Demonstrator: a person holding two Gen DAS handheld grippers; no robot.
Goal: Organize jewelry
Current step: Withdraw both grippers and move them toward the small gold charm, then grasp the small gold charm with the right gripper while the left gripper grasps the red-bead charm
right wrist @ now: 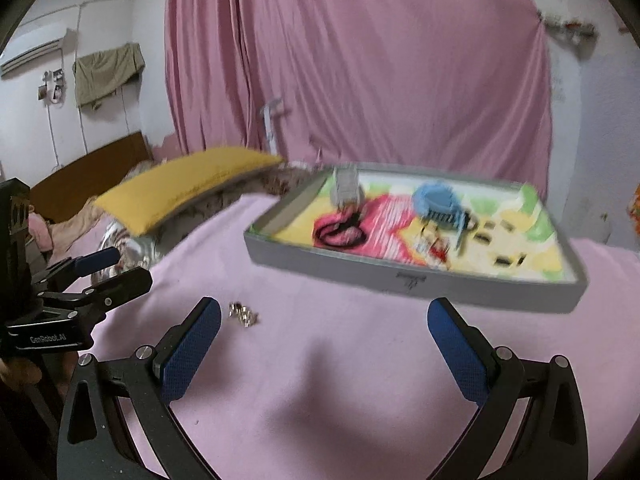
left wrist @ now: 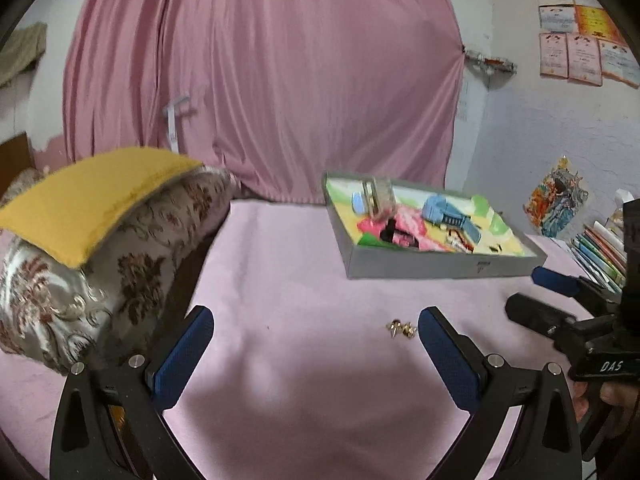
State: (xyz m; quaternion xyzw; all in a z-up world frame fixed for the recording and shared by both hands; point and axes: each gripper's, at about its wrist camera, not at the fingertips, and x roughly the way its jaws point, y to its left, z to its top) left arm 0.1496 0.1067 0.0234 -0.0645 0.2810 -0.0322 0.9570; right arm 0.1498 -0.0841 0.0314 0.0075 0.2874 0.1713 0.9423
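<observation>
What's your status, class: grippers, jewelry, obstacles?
Left gripper open, empty. Right gripper open, empty. Gold earrings loose on pink sheet, outside grey tray. Nothing blocking.

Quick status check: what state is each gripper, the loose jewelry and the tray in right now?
Left hand-held gripper: open, empty.
Right hand-held gripper: open, empty.
Gold earrings: loose on the pink sheet, outside the tray, ungrasped.
Grey tray: uncovered, resting on the sheet, holding colourful items.
Yellow pillow: lying atop the floral pillow.
</observation>
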